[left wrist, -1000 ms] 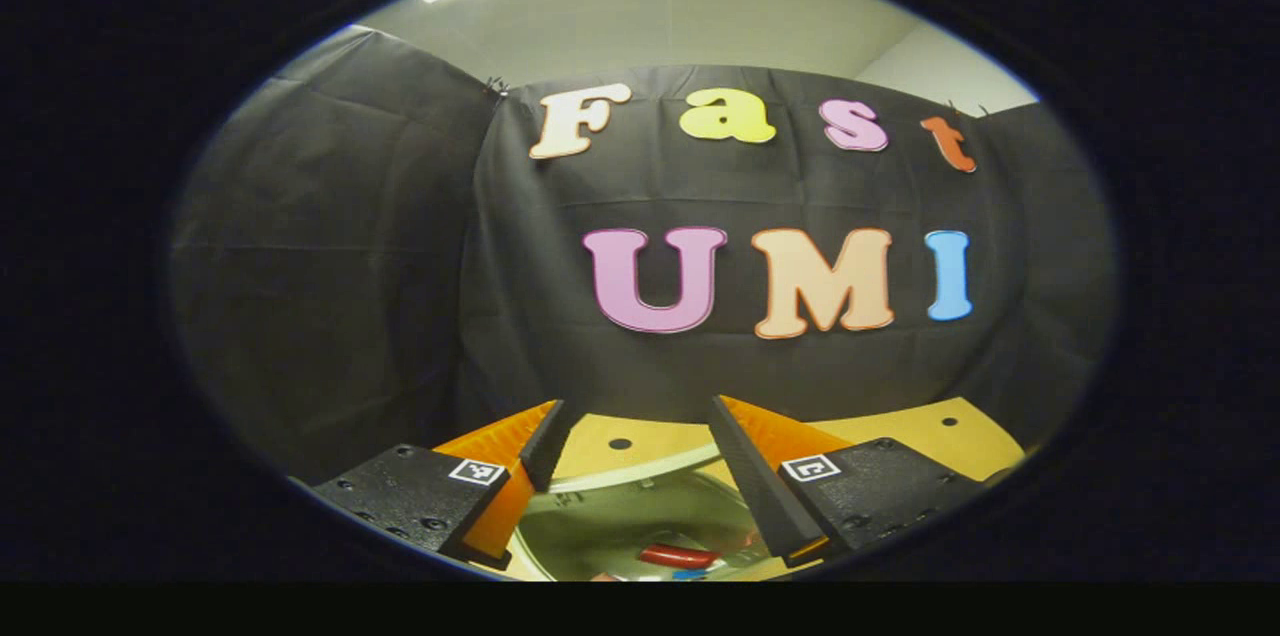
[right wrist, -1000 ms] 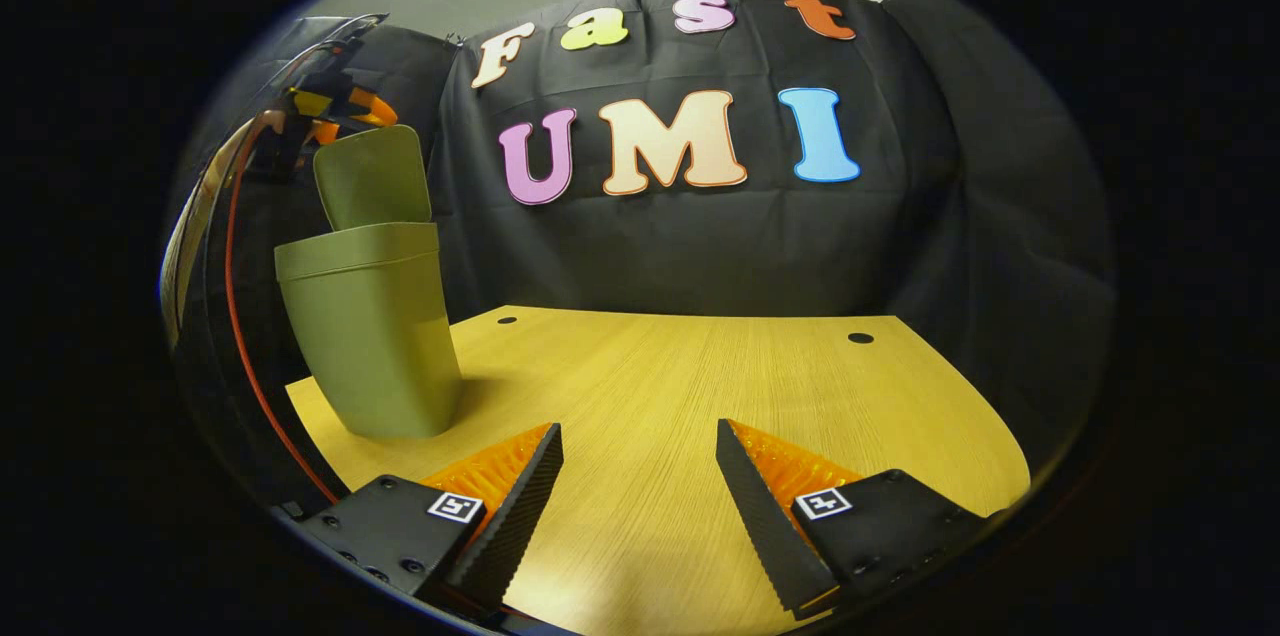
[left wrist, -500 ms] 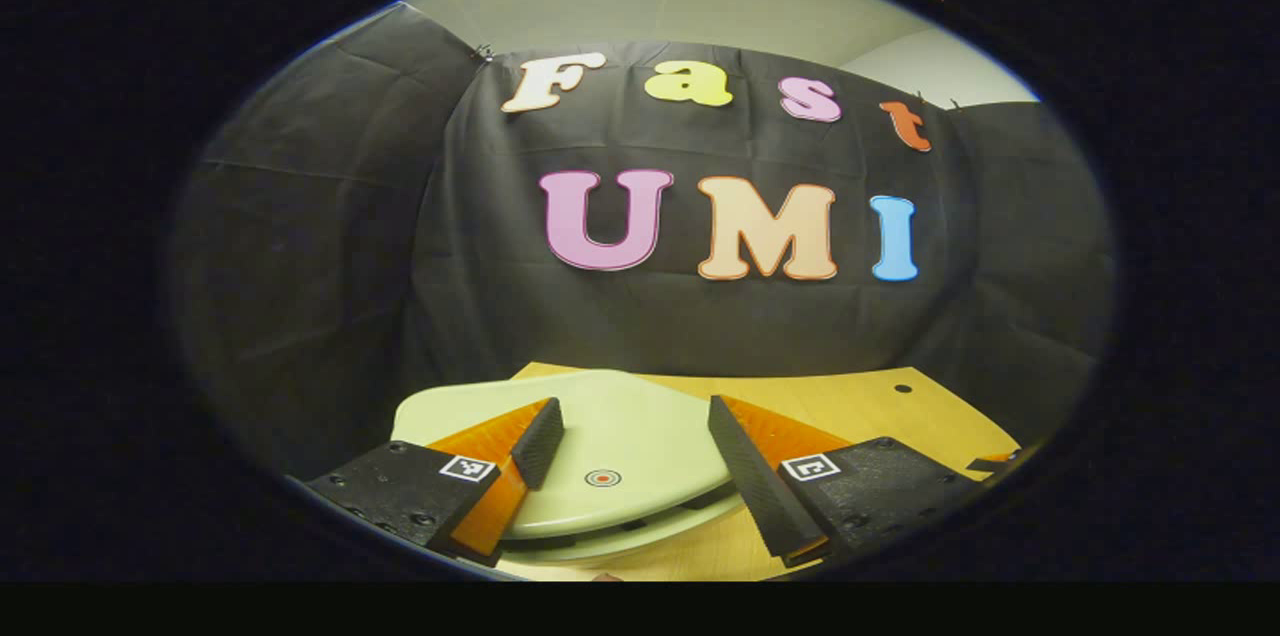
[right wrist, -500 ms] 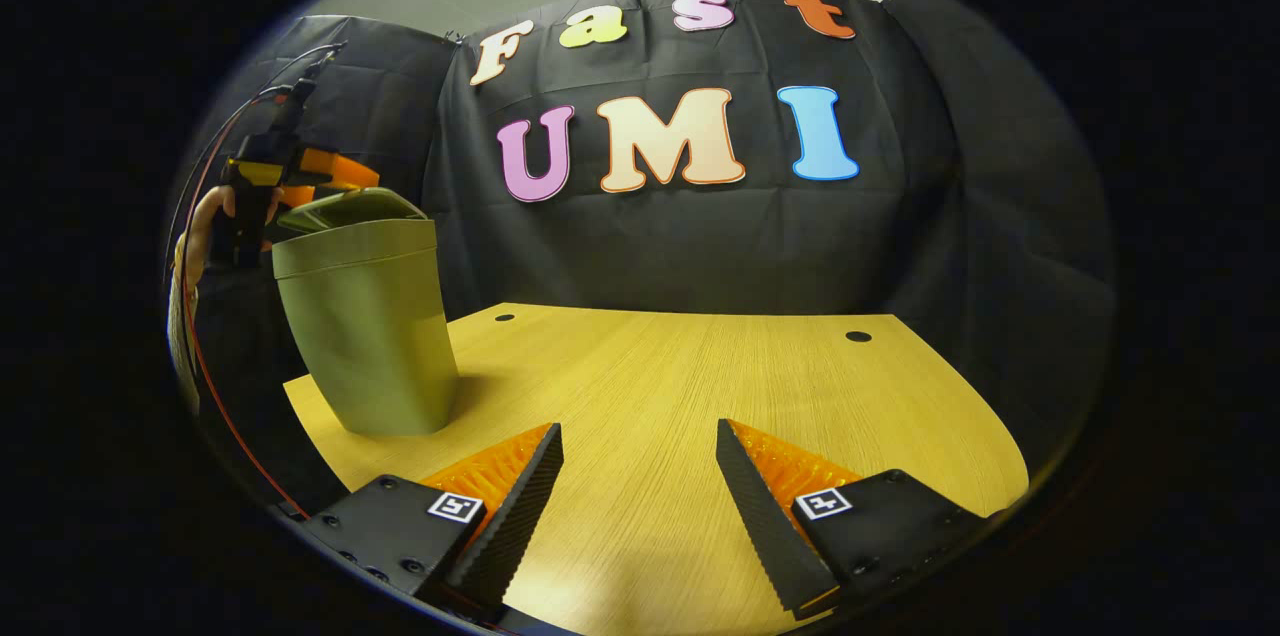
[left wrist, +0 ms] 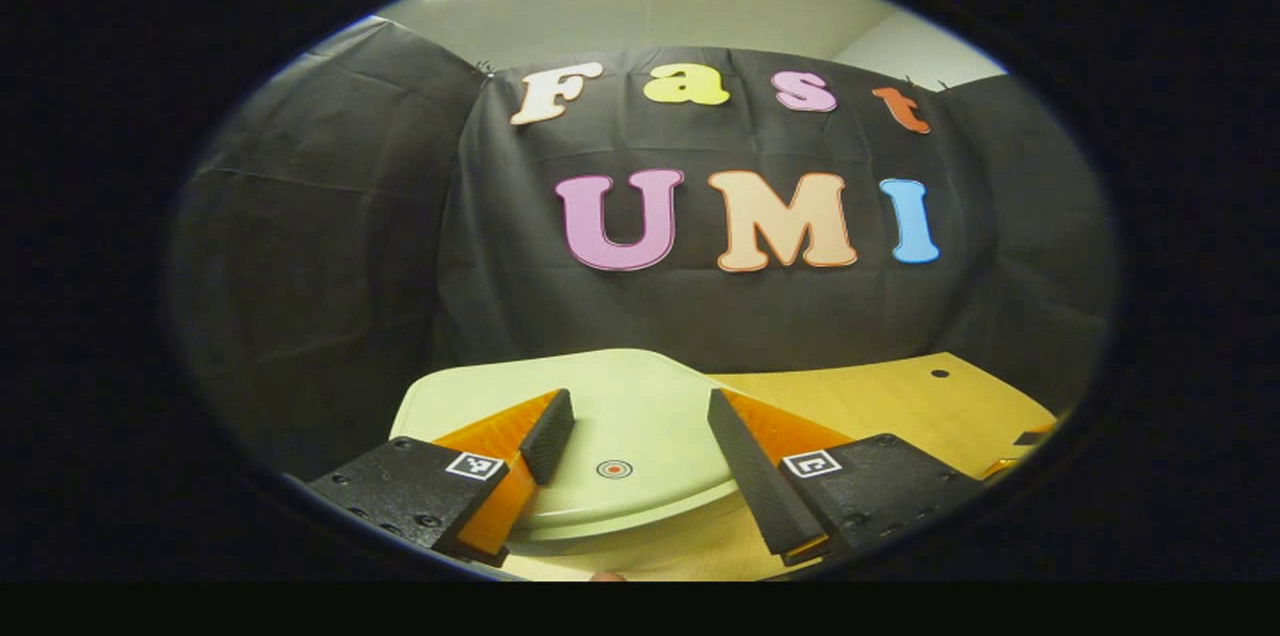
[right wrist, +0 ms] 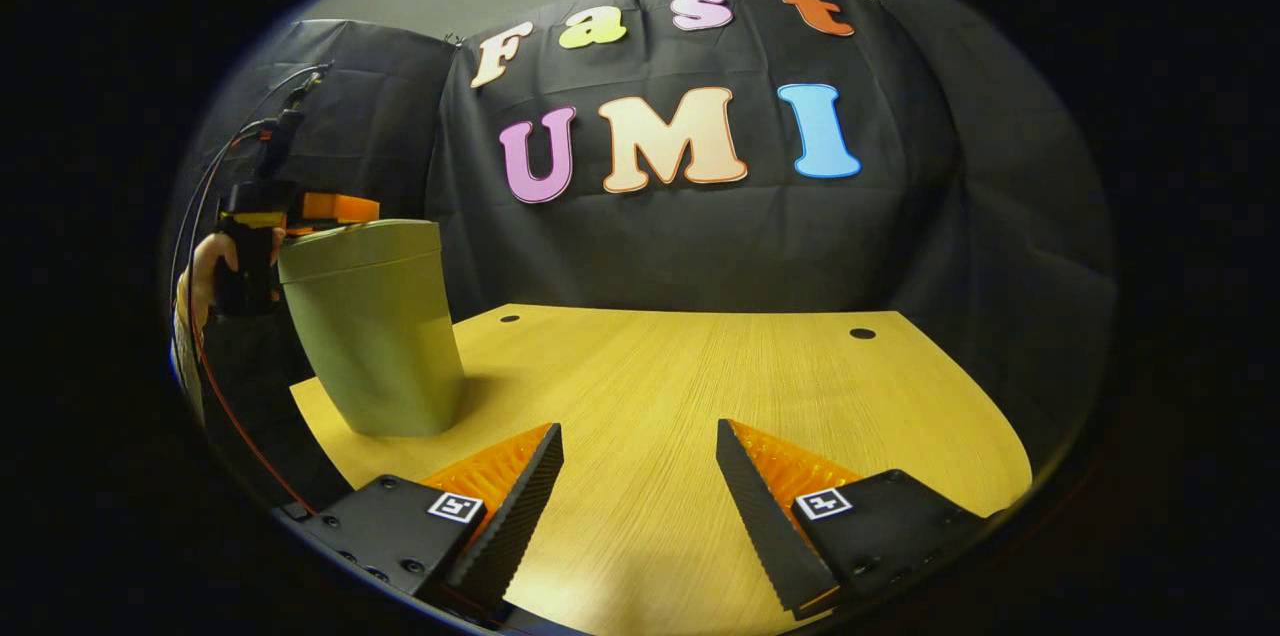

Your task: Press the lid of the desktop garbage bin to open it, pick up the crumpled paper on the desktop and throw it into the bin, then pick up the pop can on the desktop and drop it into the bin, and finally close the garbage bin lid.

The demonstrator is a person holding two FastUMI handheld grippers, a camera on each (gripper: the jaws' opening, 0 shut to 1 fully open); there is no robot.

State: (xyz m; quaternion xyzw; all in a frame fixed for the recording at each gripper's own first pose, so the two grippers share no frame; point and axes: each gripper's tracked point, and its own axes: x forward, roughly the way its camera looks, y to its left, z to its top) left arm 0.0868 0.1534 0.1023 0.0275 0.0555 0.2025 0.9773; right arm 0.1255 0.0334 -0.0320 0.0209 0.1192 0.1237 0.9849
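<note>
Closing step: judging by the lid lying flat on the bin, the last step looks all but done; whether it has latched cannot be told.
Desk (right wrist: 720, 386): one, wooden, with two small dark holes near its far edge; its bare top carries the bin at the far left.
Bin (right wrist: 375, 346): one, green, upright at the desk's far left. Paper and can are presumably inside, but the shut lid hides the contents.
Lid (left wrist: 620, 416): one, pale green, lying flat on the bin, with one small red ring mark (left wrist: 614, 468) near its near edge.
Left gripper (left wrist: 630, 426): fingers apart, clamped on nothing, poised just over the lid with one finger either side of the ring mark; from the right gripper view it sits at the bin's top left, held by a hand (right wrist: 205, 266).
Right gripper (right wrist: 640, 476): fingers apart, holding nothing, low over the near middle of the desk, well apart from the bin.
Risk, lid: if it is a push latch, a second press on the mark would likely spring it open again.
Risk, bin: a sideways shove from the left gripper could tip or slide the light bin, as nothing steadies it.
Risk, cable: red wires (right wrist: 215, 376) hang left of the bin and might snag its rim as the left gripper lifts off.
</note>
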